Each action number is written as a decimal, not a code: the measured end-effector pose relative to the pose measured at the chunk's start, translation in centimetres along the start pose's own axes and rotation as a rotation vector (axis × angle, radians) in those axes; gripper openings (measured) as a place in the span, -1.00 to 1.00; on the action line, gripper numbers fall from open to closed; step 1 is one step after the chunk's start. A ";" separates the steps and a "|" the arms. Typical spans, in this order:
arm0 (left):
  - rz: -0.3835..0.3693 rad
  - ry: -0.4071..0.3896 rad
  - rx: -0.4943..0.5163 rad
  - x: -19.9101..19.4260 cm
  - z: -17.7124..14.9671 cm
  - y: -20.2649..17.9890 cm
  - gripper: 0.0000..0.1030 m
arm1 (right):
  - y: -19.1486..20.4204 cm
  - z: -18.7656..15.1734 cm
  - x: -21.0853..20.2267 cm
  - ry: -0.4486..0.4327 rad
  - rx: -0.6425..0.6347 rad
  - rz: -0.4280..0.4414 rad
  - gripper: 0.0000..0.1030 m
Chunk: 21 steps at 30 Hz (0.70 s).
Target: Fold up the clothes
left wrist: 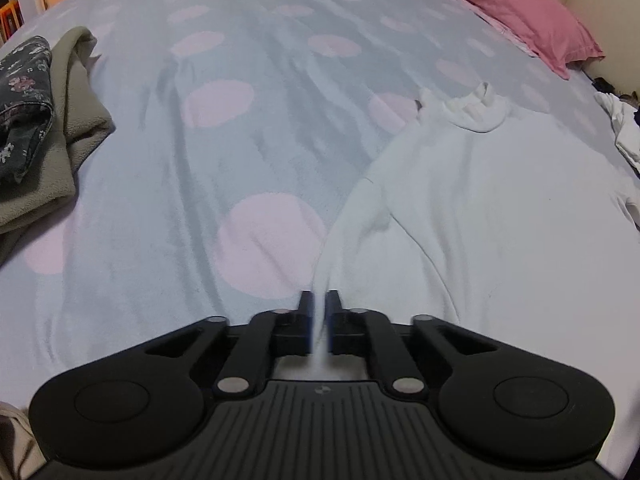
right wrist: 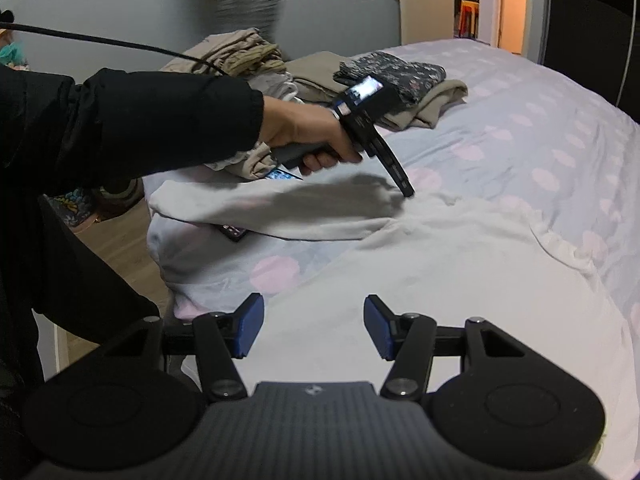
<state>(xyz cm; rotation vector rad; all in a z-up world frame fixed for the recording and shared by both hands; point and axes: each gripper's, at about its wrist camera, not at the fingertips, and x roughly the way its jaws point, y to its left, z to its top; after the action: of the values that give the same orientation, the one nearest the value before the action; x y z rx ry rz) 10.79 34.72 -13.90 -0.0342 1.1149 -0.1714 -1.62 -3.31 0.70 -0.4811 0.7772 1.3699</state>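
A: Where do we have the white garment (left wrist: 472, 208)?

B: Spread on the bed (left wrist: 160, 184), ahead and right of our left gripper (left wrist: 319, 304), which pinches its sleeve tight.

A: And our right gripper (right wrist: 314, 326)?

B: Half open, empty, above the garment's body.

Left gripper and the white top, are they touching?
Touching. In the left wrist view the left gripper has its fingers shut on a fold of the white top.
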 end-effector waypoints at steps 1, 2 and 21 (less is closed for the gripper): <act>-0.001 0.008 0.006 -0.1 0.1 0.0 -0.96 | -0.1 -0.2 0.0 0.005 0.000 -0.002 0.14; -0.001 0.017 0.010 -0.1 0.2 0.0 -0.96 | -0.1 -0.3 0.1 0.010 0.000 -0.004 0.14; 0.123 -0.006 -0.031 0.1 0.5 1.1 -0.97 | 0.2 -0.3 -0.2 0.022 -0.023 -0.031 0.14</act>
<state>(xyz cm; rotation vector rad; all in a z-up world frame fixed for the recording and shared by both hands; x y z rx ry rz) 11.40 35.72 -13.93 0.0061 1.1098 -0.0439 -1.86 -3.65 0.62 -0.5253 0.7696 1.3483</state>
